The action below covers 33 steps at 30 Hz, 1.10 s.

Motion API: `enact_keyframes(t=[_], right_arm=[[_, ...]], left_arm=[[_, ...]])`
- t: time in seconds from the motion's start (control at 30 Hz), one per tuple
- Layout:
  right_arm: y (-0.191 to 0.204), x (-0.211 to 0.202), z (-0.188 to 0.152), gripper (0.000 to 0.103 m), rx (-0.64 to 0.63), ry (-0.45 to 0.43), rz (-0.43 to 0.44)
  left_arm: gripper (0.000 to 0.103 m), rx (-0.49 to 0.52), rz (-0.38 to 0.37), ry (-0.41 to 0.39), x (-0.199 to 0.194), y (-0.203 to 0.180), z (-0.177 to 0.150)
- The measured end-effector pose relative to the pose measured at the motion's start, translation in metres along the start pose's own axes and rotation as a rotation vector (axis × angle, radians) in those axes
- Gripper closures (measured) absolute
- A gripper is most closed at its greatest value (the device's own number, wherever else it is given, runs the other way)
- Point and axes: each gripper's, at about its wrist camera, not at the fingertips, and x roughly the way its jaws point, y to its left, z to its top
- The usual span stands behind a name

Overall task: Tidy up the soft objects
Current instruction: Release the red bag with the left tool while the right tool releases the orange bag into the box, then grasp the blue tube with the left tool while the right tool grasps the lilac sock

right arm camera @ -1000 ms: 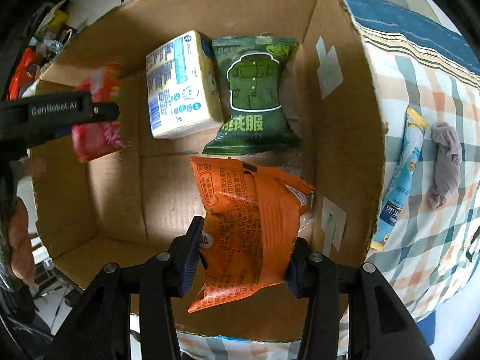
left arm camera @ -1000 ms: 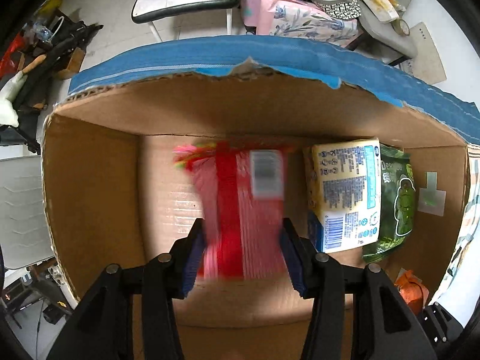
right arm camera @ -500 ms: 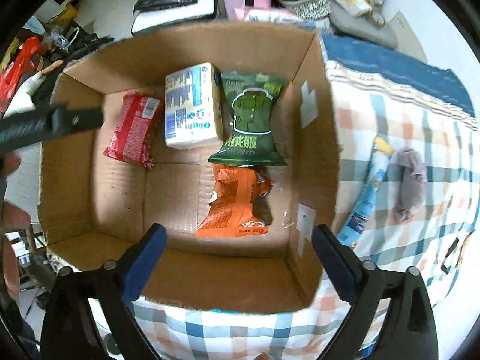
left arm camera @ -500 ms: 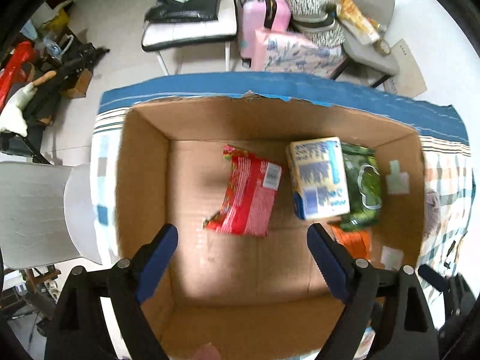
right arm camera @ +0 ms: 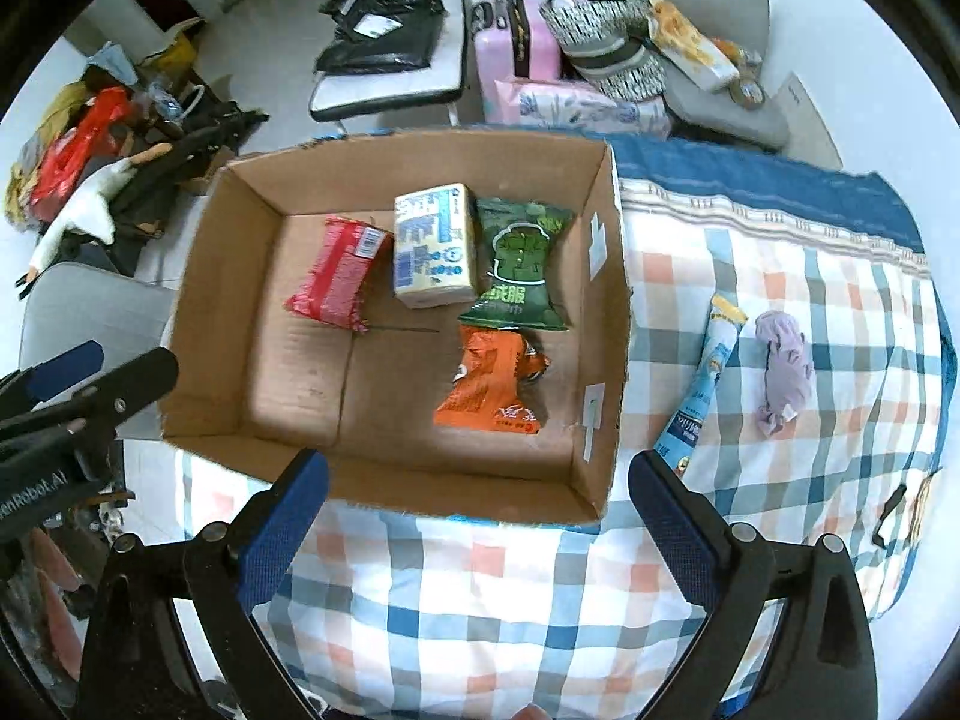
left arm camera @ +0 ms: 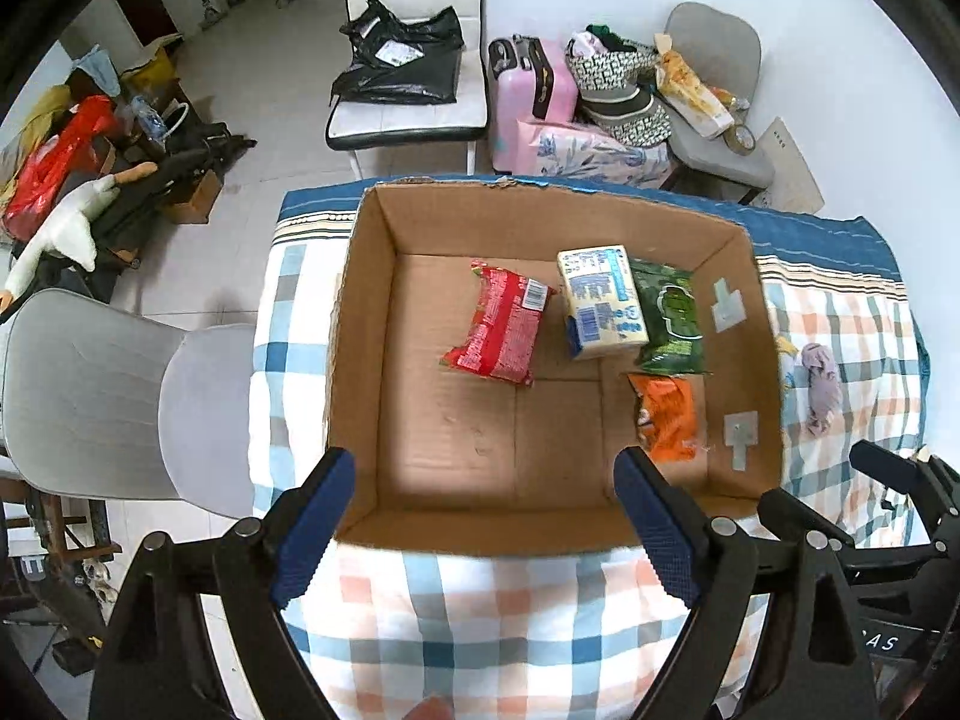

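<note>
An open brown cardboard box (left arm camera: pixel 360 324) (right arm camera: pixel 606 300) is seen from above on a table draped in a blue, white and orange checked cloth (left arm camera: pixel 480 618) (right arm camera: pixel 780 276), occupying the left part of the table. Four soft packs are laid on the box floor. A red crinkled plastic snack packet (left arm camera: pixel 507 324) (right arm camera: pixel 336 273) is placed toward the far wall, apart from the rest. A cream-and-blue rectangular tissue pack (left arm camera: pixel 602 300) (right arm camera: pixel 433 246) is set just beside it, touching a dark green printed foil bag (left arm camera: pixel 669 318) (right arm camera: pixel 519 267) that lies along the box's right wall. An orange crumpled plastic snack bag (left arm camera: pixel 669 414) (right arm camera: pixel 495 384) is positioned directly in front of the green bag, its top edge meeting the green bag's lower edge.

Outside the box, on the cloth toward the table's right edge, a long blue-and-yellow tube-shaped packet (right arm camera: pixel 702 387) and a small bunched lilac-grey cloth (left arm camera: pixel 819 387) (right arm camera: pixel 780 369) are left side by side, a narrow gap between them.

The left gripper (left arm camera: pixel 480 531) is held above the box's near wall, its blue-padded fingers spread wide with nothing between them. The right gripper (right arm camera: pixel 474 531) is likewise spread wide and empty above the box's near right corner.
</note>
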Motion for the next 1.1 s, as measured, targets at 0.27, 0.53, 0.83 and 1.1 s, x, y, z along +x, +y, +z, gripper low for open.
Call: enact_keyframes(t=[0.27, 0.53, 0.83, 1.1], right_arm=[[-0.012, -0.039, -0.016, 0.001, -0.012, -0.052, 0.064], [-0.087, -0.069, -0.031, 0.001, 0.07, -0.093, 0.095], [-0.238, -0.067, -0.04, 0.001, 0.256, -0.102, 0.022], [-0.333, -0.009, -0.035, 0.002, 0.38, -0.094, 0.035]], left_arm=[[0.015, -0.035, -0.027, -0.043, -0.031, -0.022, -0.016], [0.015, -0.003, -0.068, -0.087, -0.049, -0.098, -0.014], [0.015, 0.137, -0.088, -0.002, 0.014, -0.236, 0.011], [0.015, 0.245, 0.021, 0.173, 0.126, -0.319, 0.028]])
